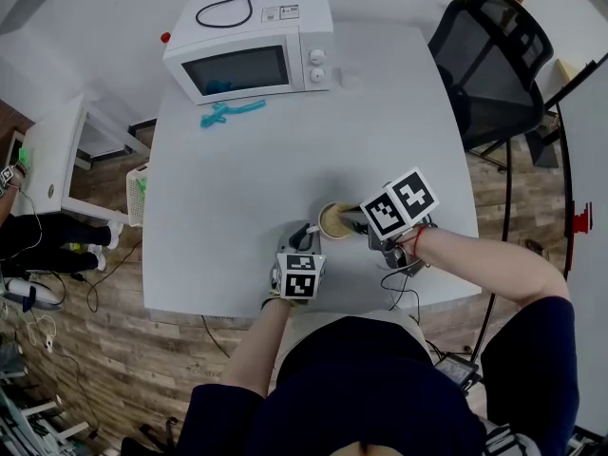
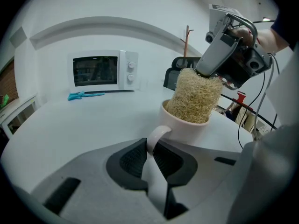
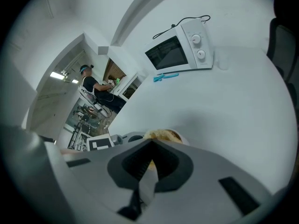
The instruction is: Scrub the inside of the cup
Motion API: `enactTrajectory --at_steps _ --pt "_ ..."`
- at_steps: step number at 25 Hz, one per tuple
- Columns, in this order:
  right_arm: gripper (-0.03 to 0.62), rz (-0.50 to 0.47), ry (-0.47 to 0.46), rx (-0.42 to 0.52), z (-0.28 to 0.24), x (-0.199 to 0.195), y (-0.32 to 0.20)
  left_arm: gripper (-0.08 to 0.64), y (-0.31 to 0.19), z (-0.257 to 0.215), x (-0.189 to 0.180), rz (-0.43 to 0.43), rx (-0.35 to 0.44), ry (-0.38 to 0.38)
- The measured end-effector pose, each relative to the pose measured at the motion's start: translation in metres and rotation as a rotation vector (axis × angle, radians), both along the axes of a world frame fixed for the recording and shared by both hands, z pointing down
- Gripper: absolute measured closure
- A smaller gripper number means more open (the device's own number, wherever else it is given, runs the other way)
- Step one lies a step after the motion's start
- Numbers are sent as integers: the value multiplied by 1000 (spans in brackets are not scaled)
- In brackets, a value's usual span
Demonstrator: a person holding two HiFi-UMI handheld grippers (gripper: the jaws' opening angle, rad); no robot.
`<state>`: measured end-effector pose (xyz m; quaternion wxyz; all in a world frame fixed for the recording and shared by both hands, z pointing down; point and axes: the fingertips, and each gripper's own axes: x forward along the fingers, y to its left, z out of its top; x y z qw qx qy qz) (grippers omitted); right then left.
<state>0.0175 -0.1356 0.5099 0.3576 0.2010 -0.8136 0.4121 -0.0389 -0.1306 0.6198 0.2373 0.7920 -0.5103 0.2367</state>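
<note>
A white cup stands on the grey table near its front edge. In the left gripper view the cup has a straw-coloured loofah scrubber standing in its mouth and rising well above the rim. My left gripper is shut on the cup's handle, and it shows under its marker cube in the head view. My right gripper is shut on the top of the scrubber, coming from the cup's right side.
A white microwave sits at the table's far edge, with a teal tool lying in front of it. A black office chair stands at the far right. A person stands in a doorway beyond the table.
</note>
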Motion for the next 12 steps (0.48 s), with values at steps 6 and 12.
enactTrajectory --at_steps 6,12 --pt "568 19 -17 16 -11 5 0 514 1 1 -1 2 1 -4" --pt "568 12 -16 34 -17 6 3 514 0 1 -1 8 -3 -1"
